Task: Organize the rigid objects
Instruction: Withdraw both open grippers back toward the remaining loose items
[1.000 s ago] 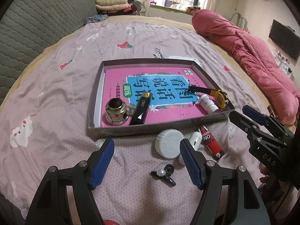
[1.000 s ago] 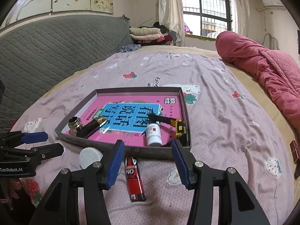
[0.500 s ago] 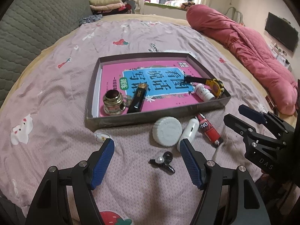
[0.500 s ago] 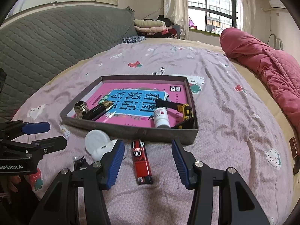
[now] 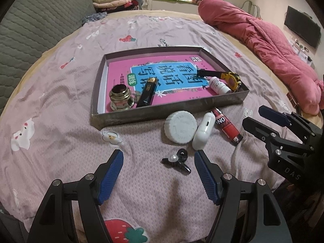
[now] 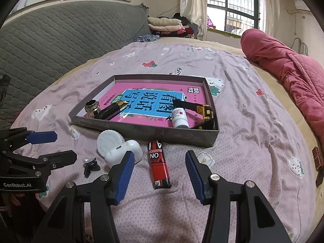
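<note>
A shallow grey tray lies on the bed, holding a pink book, a brass fitting, a black lighter, a white bottle and a yellow tape measure. In front of it lie a white round lid, a white earbud case, a red lighter and a black clip. My left gripper is open, the clip just ahead between its fingers. My right gripper is open around the red lighter, not touching it.
The bed has a pink patterned sheet. A rolled red quilt lies along the right side and a grey quilted headboard on the left. Folded clothes sit by the window. A small brown item lies near the bed's right edge.
Both grippers have drawn back from the tray, so the loose items now sit further ahead in both views. The red lighter now lies between the right gripper's fingers. Jaw widths are unchanged.
</note>
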A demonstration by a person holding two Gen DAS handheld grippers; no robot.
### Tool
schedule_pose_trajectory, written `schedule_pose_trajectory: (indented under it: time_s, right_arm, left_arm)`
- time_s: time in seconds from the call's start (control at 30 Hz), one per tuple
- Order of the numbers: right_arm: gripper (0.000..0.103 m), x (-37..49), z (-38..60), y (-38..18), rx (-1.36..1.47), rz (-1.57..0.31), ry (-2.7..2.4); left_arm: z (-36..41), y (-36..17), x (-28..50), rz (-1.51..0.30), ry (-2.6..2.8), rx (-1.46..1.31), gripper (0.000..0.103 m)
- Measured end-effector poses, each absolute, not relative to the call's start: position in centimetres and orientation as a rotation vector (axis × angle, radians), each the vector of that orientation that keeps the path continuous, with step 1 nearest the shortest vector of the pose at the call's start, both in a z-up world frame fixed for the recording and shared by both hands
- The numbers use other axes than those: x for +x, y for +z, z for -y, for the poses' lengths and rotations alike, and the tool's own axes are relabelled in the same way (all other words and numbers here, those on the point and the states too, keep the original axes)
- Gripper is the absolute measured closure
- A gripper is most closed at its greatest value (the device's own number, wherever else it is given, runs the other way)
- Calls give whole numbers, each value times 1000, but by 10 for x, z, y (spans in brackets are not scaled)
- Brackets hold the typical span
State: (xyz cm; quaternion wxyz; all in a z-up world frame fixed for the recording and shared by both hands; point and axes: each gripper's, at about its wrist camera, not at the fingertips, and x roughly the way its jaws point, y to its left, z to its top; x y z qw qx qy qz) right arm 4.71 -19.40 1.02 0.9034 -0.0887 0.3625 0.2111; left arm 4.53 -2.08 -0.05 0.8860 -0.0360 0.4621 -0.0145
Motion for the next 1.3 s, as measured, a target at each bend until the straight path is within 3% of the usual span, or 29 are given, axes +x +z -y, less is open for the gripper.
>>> schedule_pose_trajectory:
  time_s: [1.3]
  right_arm:
    - [51, 56, 187, -20, -252, -860, 428]
  left_arm:
    - [35, -33, 52, -1072, -60, -50, 29]
